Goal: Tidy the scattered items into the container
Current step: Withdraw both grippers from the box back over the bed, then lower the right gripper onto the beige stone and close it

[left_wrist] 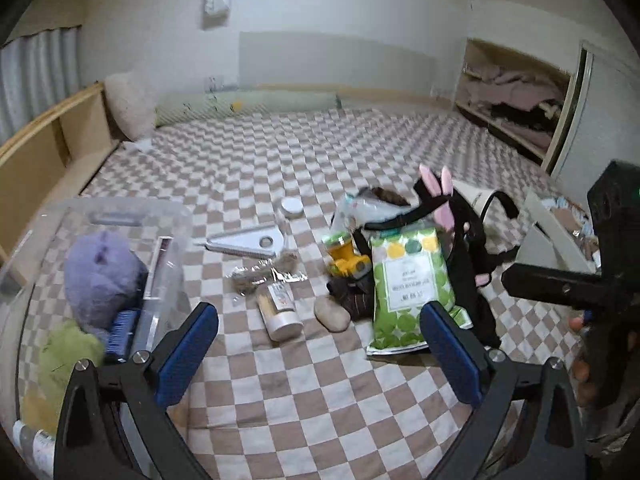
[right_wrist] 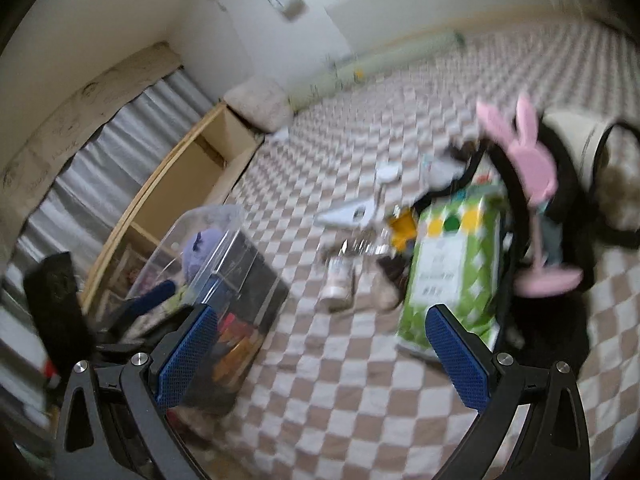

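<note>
Hovering over the bed [left_wrist: 280, 380], I have both grippers, left [left_wrist: 320, 344] and right [right_wrist: 322, 344], spread wide with nothing between the fingers. The bottle [left_wrist: 280, 312] lies on its side at my left gripper's 12 o'clock, the bin [left_wrist: 160, 240] at 10. I judge it light, rigid and prone to roll on the quilt; I'd take it across the body. A stone [left_wrist: 332, 312] sits just beside it at 3 o'clock, foil wrap [left_wrist: 272, 276] crowds its far end, and the green pack [left_wrist: 408, 296] lies beyond.

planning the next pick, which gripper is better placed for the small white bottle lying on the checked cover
Left, probably. The small white bottle lies just ahead of the open left gripper; the open right gripper faces the green dotted packet.
</note>
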Action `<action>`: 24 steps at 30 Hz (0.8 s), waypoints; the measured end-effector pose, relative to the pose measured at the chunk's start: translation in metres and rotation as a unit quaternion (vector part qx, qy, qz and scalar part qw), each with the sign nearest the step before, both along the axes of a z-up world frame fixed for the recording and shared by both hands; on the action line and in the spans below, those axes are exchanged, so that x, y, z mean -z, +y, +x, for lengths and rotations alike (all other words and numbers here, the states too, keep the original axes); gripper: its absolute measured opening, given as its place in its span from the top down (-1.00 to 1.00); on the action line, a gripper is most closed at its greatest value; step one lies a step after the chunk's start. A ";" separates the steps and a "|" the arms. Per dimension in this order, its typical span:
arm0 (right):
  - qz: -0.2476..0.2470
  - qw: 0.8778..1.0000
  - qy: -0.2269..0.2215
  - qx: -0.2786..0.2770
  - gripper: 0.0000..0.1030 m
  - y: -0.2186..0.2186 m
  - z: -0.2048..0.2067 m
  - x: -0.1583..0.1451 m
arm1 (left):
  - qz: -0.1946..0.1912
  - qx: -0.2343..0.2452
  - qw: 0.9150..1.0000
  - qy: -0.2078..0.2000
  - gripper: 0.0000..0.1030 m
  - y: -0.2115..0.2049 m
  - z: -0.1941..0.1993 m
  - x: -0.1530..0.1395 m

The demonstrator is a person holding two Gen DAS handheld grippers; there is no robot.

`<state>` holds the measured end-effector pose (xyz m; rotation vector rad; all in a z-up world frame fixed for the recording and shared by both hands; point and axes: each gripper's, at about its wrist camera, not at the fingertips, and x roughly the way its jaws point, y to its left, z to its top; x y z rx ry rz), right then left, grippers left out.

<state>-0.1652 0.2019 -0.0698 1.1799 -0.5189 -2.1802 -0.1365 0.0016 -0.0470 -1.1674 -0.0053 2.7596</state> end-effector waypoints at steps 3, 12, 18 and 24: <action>-0.019 0.999 -0.026 0.003 -1.00 -0.002 -0.011 0.011 | -0.016 0.007 1.000 -0.019 -0.74 0.007 -0.015 0.017; -0.069 0.993 -0.100 0.000 -1.00 -0.021 -0.050 0.050 | -0.049 0.031 0.996 -0.063 -0.39 0.009 -0.057 0.076; -0.092 0.982 -0.163 -0.002 -1.00 -0.037 -0.079 0.092 | -0.029 0.027 0.996 -0.079 -0.39 -0.006 -0.079 0.104; -0.090 0.974 -0.209 -0.007 -1.00 -0.058 -0.108 0.133 | -0.017 0.034 0.996 -0.078 -0.39 -0.011 -0.090 0.120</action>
